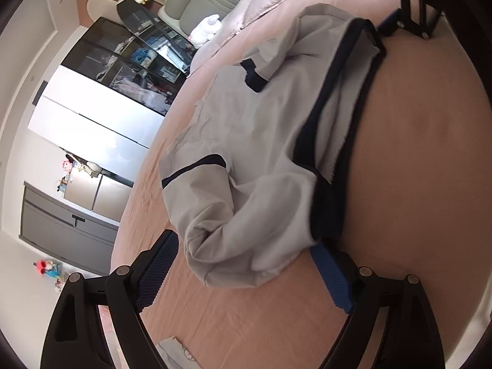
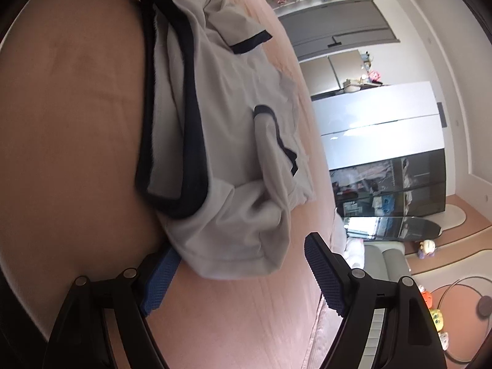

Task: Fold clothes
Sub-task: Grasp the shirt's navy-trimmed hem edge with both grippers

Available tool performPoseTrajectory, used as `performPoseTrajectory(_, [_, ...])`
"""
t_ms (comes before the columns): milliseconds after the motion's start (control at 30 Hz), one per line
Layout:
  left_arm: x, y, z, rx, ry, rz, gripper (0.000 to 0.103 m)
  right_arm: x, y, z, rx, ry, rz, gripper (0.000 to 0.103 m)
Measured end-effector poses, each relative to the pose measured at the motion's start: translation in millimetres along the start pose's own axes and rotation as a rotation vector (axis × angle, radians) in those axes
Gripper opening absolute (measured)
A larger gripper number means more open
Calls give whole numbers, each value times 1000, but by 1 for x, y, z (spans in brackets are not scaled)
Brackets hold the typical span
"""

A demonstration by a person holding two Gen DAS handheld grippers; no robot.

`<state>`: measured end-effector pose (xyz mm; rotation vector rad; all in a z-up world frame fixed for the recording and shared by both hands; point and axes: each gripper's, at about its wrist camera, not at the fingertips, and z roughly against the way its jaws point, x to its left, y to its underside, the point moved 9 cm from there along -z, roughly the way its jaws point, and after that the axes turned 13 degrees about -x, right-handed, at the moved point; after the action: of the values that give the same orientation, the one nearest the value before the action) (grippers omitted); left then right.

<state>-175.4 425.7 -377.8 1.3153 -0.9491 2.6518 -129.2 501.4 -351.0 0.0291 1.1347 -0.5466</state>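
Our left gripper (image 1: 246,261) and our right gripper (image 2: 243,264), two in all, stand wide open and grip nothing. Between their blue pads we see one grey garment (image 1: 246,141) with dark trim, lying crumpled on one pink bed (image 1: 415,153).

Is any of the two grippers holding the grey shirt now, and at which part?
Nothing is held. Both the left gripper and right gripper have jaws wide open around corners of the grey shirt, not pressing it.
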Motion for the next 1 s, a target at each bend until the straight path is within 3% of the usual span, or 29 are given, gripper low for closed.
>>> performPoseTrajectory(133, [5, -7, -11, -19, -94, -20, 89, -4, -9, -14, -16, 44, 19, 82])
performPoseTrajectory(267, [12, -12, -18, -28, -205, -61, 100, -16, -15, -32, 7, 116, -12, 83])
performPoseTrajectory(567, [20, -3, -38, 51, -70, 50, 103, -20, -14, -51, 44, 14, -114, 84])
performPoseTrajectory(733, [14, -9, -36, 14, -75, 12, 103, -15, -13, -52, 45, -2, -101, 84])
performPoseTrajectory(1000, [10, -10, -38, 31, -22, 10, 103, -10, -10, -54, 42, -41, -89, 84])
